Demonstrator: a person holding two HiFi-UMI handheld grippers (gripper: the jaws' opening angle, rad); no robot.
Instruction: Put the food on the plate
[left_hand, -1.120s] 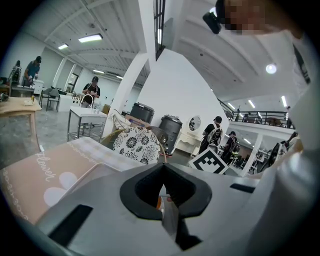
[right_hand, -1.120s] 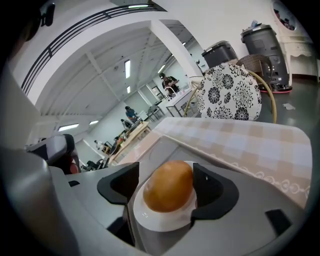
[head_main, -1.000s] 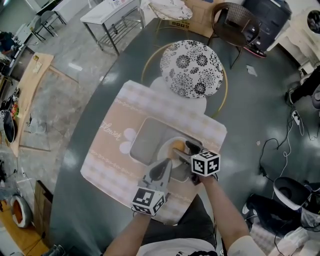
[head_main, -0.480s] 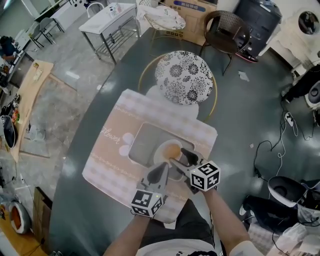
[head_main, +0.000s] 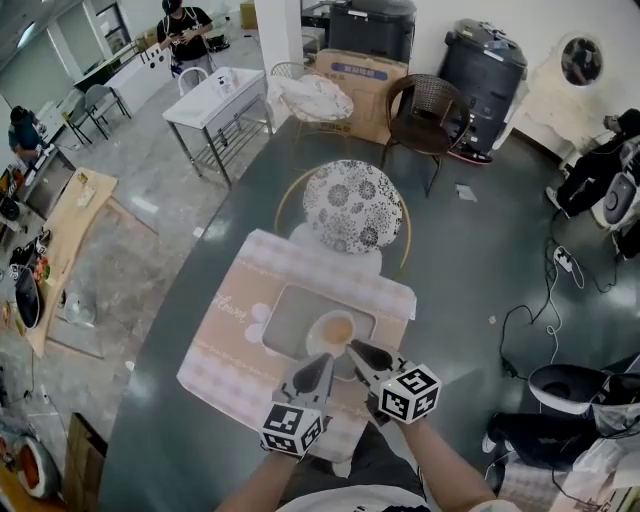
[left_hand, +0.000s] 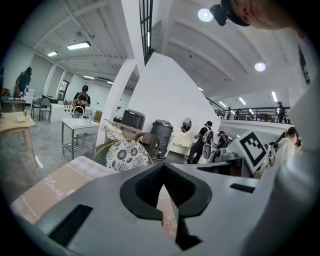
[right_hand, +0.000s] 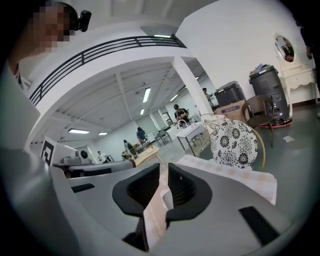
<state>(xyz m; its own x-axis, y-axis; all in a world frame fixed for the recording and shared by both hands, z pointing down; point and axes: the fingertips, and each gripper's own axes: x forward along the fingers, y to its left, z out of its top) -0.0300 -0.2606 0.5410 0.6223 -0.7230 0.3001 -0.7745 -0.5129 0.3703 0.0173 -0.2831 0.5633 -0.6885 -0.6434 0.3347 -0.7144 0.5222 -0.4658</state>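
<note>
An orange-brown piece of food (head_main: 337, 328) lies on a white plate (head_main: 317, 338), which sits in a grey tray (head_main: 288, 308) on a peach placemat (head_main: 235, 345). My right gripper (head_main: 355, 348) hovers at the plate's near edge. Its jaws are closing to a narrow gap, and the right gripper view (right_hand: 164, 167) shows nothing between them, only placemat beyond. My left gripper (head_main: 322, 360) is beside it, just short of the plate. Its jaws are shut and empty, with the tips meeting in the left gripper view (left_hand: 163, 167).
The placemat covers the near part of a dark oval table (head_main: 180, 400). A chair with a black-and-white floral cushion (head_main: 355, 205) stands at the table's far side. Further back are a white metal table (head_main: 215, 95), a wicker chair (head_main: 425, 100) and people.
Both grippers have drawn back from the plate toward the person. The right jaws, wide over the food before, have narrowed. The food stays on the plate. The head view has tilted up.
</note>
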